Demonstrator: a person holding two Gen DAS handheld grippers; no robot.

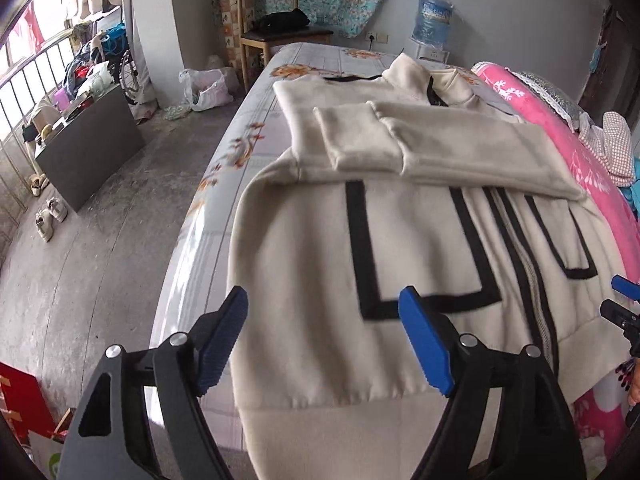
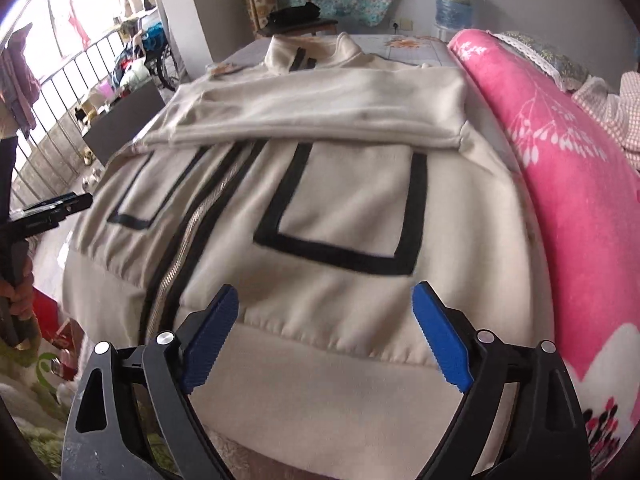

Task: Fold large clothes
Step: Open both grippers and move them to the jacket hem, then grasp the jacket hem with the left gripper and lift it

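Note:
A cream zip jacket (image 1: 400, 248) with black trim lies flat on the bed, front up, both sleeves (image 1: 440, 148) folded across its chest. In the right wrist view the same jacket (image 2: 328, 208) fills the middle, its hem band nearest me. My left gripper (image 1: 324, 312) hovers open above the hem's left corner, nothing between its blue pads. Over the hem's right part, my right gripper (image 2: 324, 304) stands open and empty too. Each gripper shows at the edge of the other's view, held by a hand (image 2: 20, 300).
The bed (image 1: 248, 128) carries a floral sheet; a pink blanket (image 2: 560, 184) lies bunched along the jacket's right side. A wooden chair (image 1: 276, 24) and a water bottle (image 1: 434, 20) stand beyond the bed. Left of the bed are concrete floor, shoes (image 1: 50, 216) and a dark cabinet (image 1: 92, 148).

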